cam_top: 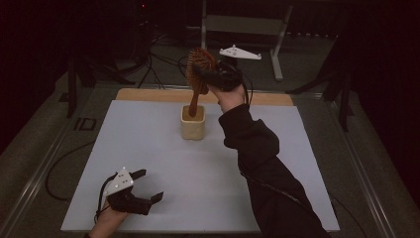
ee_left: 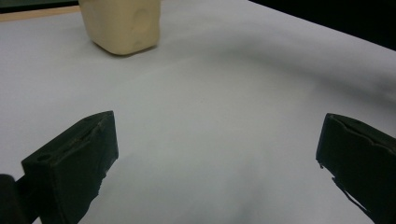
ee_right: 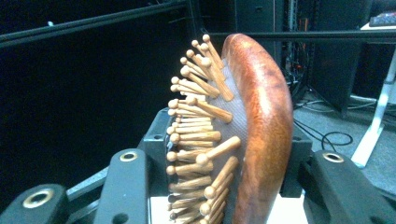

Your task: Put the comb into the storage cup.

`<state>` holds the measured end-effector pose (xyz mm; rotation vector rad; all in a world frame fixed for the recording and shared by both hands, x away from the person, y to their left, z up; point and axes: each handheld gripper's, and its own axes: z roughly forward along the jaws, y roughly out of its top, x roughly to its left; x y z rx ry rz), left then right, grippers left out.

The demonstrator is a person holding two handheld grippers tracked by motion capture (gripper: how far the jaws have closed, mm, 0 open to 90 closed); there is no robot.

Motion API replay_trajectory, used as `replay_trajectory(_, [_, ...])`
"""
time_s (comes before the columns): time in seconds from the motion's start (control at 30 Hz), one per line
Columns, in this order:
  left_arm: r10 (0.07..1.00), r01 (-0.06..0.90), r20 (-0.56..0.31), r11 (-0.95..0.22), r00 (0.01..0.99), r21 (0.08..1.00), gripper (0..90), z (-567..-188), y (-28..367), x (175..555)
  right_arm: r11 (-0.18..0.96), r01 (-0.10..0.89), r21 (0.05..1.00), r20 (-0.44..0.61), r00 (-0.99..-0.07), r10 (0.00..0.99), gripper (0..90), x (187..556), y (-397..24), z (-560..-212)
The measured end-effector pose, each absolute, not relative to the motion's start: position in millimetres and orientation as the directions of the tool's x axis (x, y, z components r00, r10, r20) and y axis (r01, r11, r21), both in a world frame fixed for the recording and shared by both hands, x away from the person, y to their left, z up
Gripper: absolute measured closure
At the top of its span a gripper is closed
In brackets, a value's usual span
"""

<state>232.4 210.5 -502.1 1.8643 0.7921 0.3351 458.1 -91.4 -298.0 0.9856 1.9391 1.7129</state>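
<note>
A wooden hairbrush (cam_top: 200,63) stands upright, bristled head on top, with the lower end of its handle in the mouth of a cream cup (cam_top: 193,128) at the back middle of the table. My right gripper (cam_top: 199,73) is shut on the brush's head from the right side. In the right gripper view the brush (ee_right: 261,126) fills the space between the jaws of the right gripper (ee_right: 224,186), bristles toward the left jaw. My left gripper (cam_top: 151,184) rests low near the front left edge, open and holding nothing. The left gripper view shows the left gripper (ee_left: 217,158) with jaws wide apart and the cup (ee_left: 122,25) far ahead.
A white sheet (cam_top: 148,148) covers the tabletop, with a bare wooden strip (cam_top: 148,94) along its back edge. Behind the table stand a metal frame (cam_top: 277,49) and loose cables (cam_top: 158,64) on the floor. My dark sleeve (cam_top: 257,158) crosses the table's right half.
</note>
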Motion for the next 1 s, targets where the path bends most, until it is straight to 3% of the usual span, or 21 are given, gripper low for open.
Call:
replay_trajectory(0.4, [0.658,0.336,-0.086,-0.264,0.748,0.904,0.0,-501.9,206.4,227.2,0.051,0.291,0.955,0.168,-0.677,0.717,51.4,472.7,-75.7,-337.6])
replay_trajectory(1.0, [0.664,0.333,-0.098,-0.236,0.741,0.913,0.0,-501.4,209.8,226.8,0.083,0.344,0.935,0.186,-0.678,0.712,51.3,475.4,-66.0,-375.1])
